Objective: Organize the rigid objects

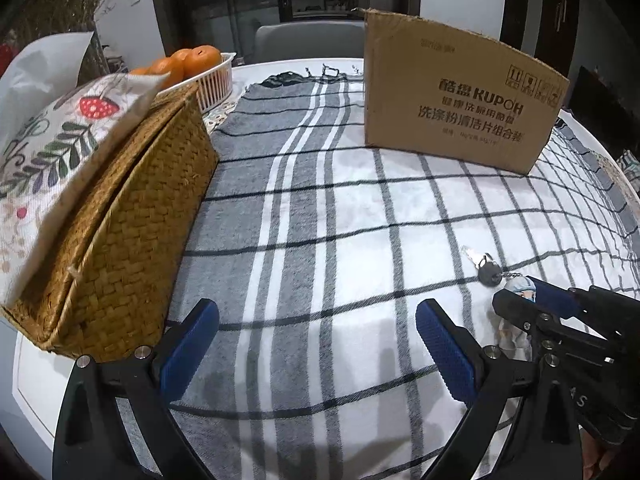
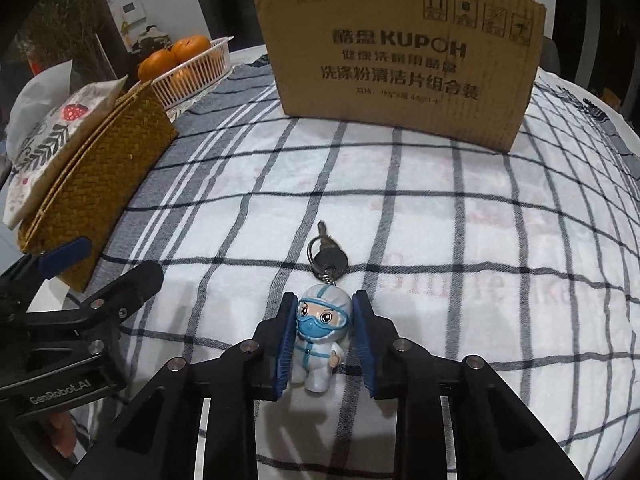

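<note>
A keychain with a small white medic figurine [image 2: 320, 336] and a black-headed key [image 2: 330, 258] lies on the checked cloth. My right gripper [image 2: 323, 342] has its blue pads on both sides of the figurine, closed against it. In the left wrist view the key [image 1: 489, 272] and figurine [image 1: 520, 288] lie at the lower right, partly hidden by the right gripper [image 1: 532, 304]. My left gripper [image 1: 316, 344] is open and empty above the cloth, beside the woven basket [image 1: 120, 240]. A cardboard box [image 2: 400, 52] stands behind.
The woven basket [image 2: 96, 176] holds a printed cloth [image 1: 48, 152] at the left. A white basket of oranges [image 2: 192, 68] stands behind it. The checked cloth [image 1: 360, 220] covers the round table; its edge curves at the right.
</note>
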The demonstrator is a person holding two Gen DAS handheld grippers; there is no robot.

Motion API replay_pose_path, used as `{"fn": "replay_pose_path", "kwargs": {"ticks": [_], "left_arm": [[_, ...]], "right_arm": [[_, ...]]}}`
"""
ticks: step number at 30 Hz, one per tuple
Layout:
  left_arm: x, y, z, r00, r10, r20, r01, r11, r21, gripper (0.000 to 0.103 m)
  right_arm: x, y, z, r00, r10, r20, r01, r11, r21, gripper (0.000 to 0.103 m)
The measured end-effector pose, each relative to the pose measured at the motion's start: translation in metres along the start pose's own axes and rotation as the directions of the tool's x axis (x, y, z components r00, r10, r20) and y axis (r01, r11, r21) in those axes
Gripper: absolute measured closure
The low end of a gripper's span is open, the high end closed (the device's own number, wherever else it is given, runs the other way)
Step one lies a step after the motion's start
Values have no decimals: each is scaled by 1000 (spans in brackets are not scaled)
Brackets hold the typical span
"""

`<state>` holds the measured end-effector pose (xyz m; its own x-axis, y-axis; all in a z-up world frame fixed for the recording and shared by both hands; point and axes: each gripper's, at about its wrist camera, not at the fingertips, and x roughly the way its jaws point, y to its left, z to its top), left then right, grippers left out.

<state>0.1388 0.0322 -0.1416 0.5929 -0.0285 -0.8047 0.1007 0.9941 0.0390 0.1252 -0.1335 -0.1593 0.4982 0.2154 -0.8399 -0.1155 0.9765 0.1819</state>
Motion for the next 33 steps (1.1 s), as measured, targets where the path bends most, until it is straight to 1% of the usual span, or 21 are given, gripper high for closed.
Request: {"fn": "replay_pose_path", "kwargs": {"ticks": [7, 10, 18, 28, 33], "left_arm": [[-9, -7, 15, 1000, -1, 31, 1, 1000, 8, 2], [-13, -9, 22, 999, -4, 41, 4, 1000, 11, 0], [-30, -14, 47, 995, -11, 99, 9, 1000, 21, 0], [-50, -21, 86, 985, -32, 171, 30, 999, 15, 0], [-54, -24, 102, 980, -50, 193, 48, 999, 12, 0]], "right_arm": [[-21, -4, 10, 999, 5, 52, -5, 1000, 7, 74], [-28, -5, 15, 997, 6, 72, -6, 1000, 9, 74], [-48, -9, 34, 992, -8, 126, 6, 1000, 14, 74], [-77, -14, 66, 977, -15, 215, 11, 1000, 22, 74], [-88, -18, 83, 969, -21, 248, 17, 1000, 17, 74]]}}
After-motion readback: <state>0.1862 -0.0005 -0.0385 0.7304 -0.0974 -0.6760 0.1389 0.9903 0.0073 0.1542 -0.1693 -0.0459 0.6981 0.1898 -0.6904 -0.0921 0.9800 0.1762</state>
